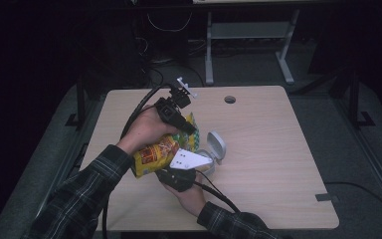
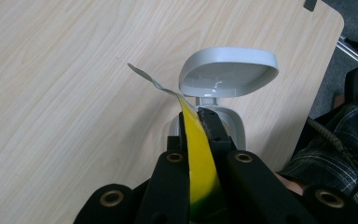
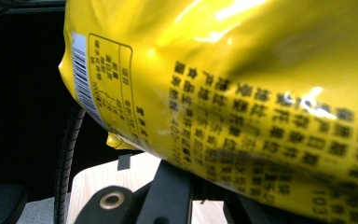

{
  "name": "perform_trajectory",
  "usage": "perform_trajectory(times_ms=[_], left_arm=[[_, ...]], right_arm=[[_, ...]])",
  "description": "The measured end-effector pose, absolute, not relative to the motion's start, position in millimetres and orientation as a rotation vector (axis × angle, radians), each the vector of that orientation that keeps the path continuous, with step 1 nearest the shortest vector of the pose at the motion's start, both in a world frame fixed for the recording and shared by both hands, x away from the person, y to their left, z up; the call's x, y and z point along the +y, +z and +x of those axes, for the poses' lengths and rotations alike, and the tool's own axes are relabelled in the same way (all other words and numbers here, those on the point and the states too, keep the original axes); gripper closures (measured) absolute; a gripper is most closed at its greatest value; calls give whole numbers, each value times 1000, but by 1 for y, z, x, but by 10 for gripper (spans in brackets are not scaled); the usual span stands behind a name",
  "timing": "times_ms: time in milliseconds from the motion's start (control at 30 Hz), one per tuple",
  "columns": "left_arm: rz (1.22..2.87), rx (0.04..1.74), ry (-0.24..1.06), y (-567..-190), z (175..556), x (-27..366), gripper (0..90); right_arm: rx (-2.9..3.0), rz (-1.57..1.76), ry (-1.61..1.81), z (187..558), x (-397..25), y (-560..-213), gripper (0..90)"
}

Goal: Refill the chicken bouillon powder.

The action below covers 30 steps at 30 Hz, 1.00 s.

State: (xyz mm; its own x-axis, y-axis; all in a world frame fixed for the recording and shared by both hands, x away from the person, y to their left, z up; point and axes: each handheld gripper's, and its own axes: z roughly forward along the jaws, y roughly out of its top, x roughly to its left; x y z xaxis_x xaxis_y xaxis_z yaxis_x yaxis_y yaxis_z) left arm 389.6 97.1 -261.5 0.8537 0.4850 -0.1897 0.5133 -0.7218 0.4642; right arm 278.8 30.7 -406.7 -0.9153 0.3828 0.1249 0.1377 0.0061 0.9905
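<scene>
Two tools: left tool (image 2: 199, 122) clamping snack bag (image 1: 161, 149) edge above open-lidded bin (image 1: 215, 148), right tool's (image 1: 178, 178) grip hidden.

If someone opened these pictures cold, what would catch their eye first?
The yellow snack bag, held above the table's middle between both hand-held grippers: the left hand-held gripper is clamped on its thin edge, and the right hand-held gripper sits under it. Just right of the bag stands a small grey bin with its lid flipped open.
</scene>
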Motion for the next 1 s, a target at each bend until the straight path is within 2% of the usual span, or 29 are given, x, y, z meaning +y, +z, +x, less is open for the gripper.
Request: perform_trajectory(times_ms=[1000], left_arm=[[2518, 728, -76, -262, 390, 97, 900]], right_arm=[[2093, 547, 2021, 278, 31, -407, 898]])
